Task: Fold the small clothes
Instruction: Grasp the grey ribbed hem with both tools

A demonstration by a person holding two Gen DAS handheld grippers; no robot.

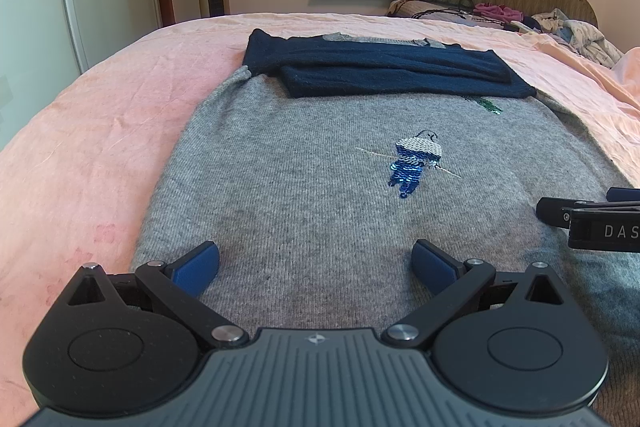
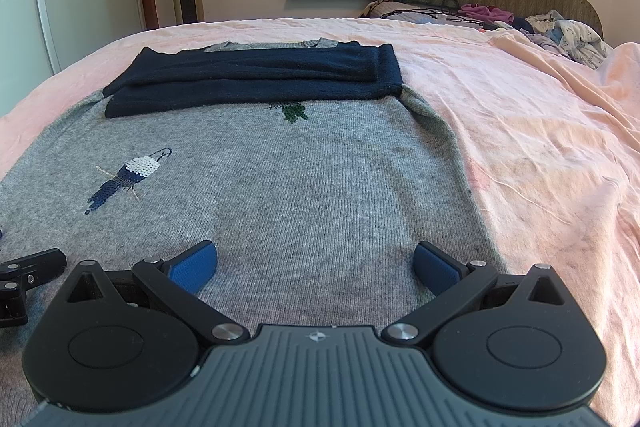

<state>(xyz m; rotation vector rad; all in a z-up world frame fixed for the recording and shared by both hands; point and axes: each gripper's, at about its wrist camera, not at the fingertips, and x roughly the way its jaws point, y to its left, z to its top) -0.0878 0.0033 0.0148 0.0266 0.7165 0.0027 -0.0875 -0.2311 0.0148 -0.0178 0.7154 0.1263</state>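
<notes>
Left wrist view shows the left tongs (image 1: 316, 263) spread wide, holding nothing, low over the near end of the gray sweater (image 1: 320, 195). The sweater lies flat on the pink bed sheet (image 1: 100, 115), with both dark blue sleeves (image 1: 384, 73) laid across its top. The right tongs (image 2: 316, 263) are spread wide too, with nothing in them, near the sweater's right edge.

It looks like the next step is to grab the bottom edge and fold it up toward the sleeves. Some things could go wrong.

The blue pads (image 2: 194, 267) might pinch only the top layer of the knit. Then the back layer stays down and the fold comes out lumpy.

The tongs might also pinch the sheet along with the sweater, since the sweater lies right on it. Then the sheet would come up too.

If one side lifts faster than the other, the fold could go crooked and the sleeves could slide off.

The shiny bird patch (image 1: 416, 159) could snag or crease if the fold lands on it.
</notes>
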